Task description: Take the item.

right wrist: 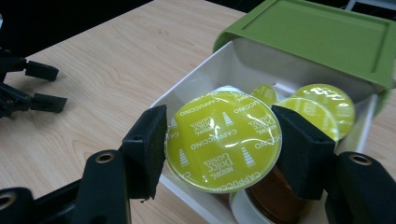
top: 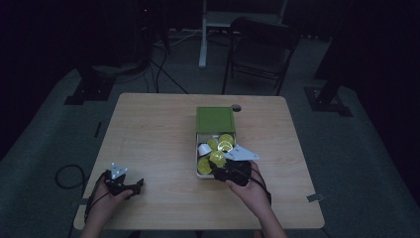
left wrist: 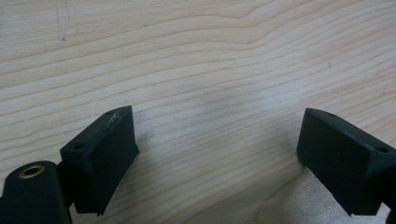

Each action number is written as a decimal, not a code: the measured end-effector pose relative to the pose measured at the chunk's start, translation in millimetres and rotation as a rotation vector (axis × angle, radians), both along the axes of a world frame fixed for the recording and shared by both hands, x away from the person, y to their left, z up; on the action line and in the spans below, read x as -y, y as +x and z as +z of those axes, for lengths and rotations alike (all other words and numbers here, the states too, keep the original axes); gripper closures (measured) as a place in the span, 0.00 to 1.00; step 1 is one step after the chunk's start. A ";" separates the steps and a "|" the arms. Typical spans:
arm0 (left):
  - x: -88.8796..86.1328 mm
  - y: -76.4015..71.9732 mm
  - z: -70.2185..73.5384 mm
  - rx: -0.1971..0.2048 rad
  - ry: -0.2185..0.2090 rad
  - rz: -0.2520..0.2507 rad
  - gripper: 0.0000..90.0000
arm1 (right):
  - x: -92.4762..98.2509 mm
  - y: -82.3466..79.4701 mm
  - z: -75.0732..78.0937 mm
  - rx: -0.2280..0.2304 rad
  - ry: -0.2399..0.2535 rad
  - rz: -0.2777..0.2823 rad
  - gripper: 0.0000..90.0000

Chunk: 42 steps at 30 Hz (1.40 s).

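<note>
A green box (top: 215,119) stands mid-table with its white drawer (top: 196,148) pulled toward me, and several yellow-lidded coffee capsules (top: 226,141) lie in it. My right gripper (top: 216,163) hangs over the drawer's near end, shut on one capsule (right wrist: 223,140) with a yellow-green "Cappuccino" lid, clamped by its rim between both pads. More capsules (right wrist: 327,100) lie behind it inside the drawer (right wrist: 196,79), under the green box (right wrist: 317,32). My left gripper (top: 136,188) rests at the table's near left, open, with bare wood between its jaws (left wrist: 217,114); it also appears at the left of the right gripper view (right wrist: 32,88).
The wooden table (top: 158,139) has a small round hole (top: 236,107) just behind the box. A black folding chair (top: 260,49) and a white stand leg (top: 203,34) are beyond the far edge. Cables lie on the dim floor (top: 67,176) at left.
</note>
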State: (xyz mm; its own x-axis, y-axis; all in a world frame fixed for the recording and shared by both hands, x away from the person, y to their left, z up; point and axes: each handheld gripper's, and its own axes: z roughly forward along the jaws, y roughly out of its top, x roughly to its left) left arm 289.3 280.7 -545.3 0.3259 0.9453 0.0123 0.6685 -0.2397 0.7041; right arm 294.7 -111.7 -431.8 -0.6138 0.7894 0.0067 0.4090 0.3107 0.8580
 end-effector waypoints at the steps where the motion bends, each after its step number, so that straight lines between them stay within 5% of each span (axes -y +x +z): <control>1: 0.0 0.0 0.1 -0.001 0.000 0.000 0.14 | 7.6 -0.2 5.0 0.018 0.002 -0.017 0.43; 19: 0.0 0.0 0.0 0.000 0.000 0.000 0.14 | 57.2 1.7 17.1 0.058 0.020 -0.144 0.43; 42: 0.0 0.0 0.0 0.000 0.000 0.000 0.14 | 107.6 11.9 -19.9 0.032 -0.016 -0.323 0.43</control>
State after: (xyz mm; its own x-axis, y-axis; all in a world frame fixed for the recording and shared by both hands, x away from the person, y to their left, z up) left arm 289.2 280.7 -545.4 0.3260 0.9453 0.0128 0.6683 -0.2400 0.7041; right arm 306.5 -219.3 -451.7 -0.3314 0.9432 -0.0231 0.4612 0.1833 0.8682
